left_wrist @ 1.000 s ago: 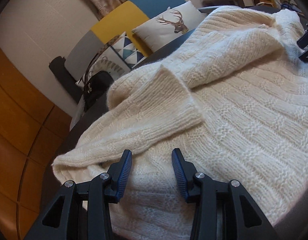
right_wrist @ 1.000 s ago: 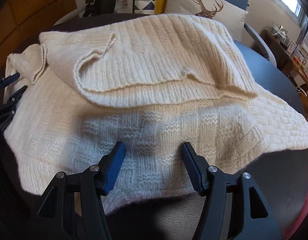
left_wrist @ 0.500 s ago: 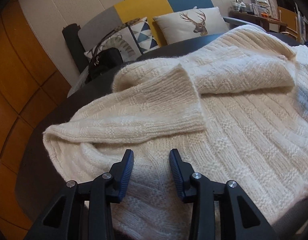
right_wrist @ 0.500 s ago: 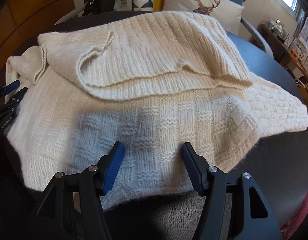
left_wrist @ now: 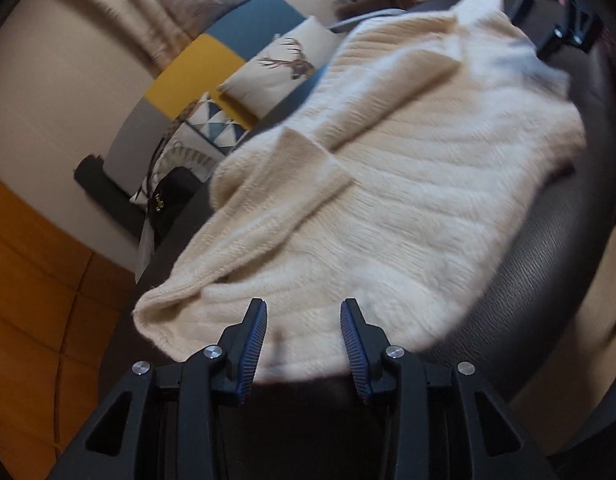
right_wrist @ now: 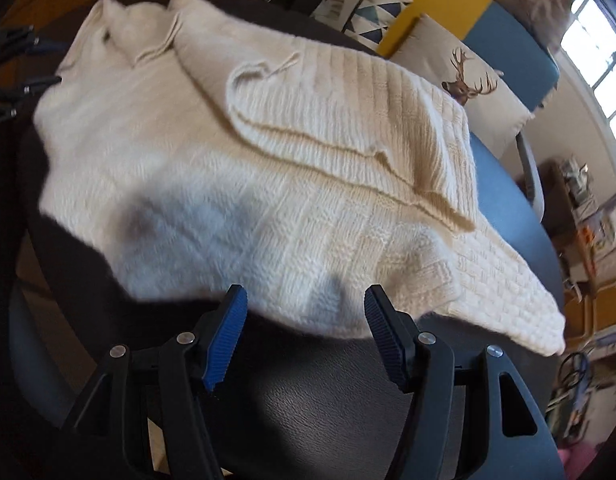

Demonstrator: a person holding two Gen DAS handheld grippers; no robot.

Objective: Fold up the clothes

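Observation:
A cream knitted sweater (left_wrist: 388, 200) lies spread on a dark round table (left_wrist: 548, 280), with one part folded over its middle (right_wrist: 328, 112). My left gripper (left_wrist: 304, 308) hangs open above the sweater's near hem, nothing pinched between its blue pads. In the right wrist view the sweater (right_wrist: 248, 208) fills the table (right_wrist: 328, 400), and my right gripper (right_wrist: 306, 296) stands wide open at its near edge, holding nothing. The right gripper (left_wrist: 564, 20) shows past the sweater's far end, and the left gripper (right_wrist: 24, 64) sits at its left corner.
Behind the table stands a sofa with a deer cushion (left_wrist: 284, 68), patterned cushions and a black handbag (left_wrist: 176, 184). Orange wooden panels (left_wrist: 28, 320) lie to the left. Cluttered shelves (right_wrist: 588, 208) and a window are at the right.
Both grippers have drawn back to the sweater's near edge and rolled, so the views tilt. The left jaws stand slightly narrower than a second ago. The sweater lies as before.

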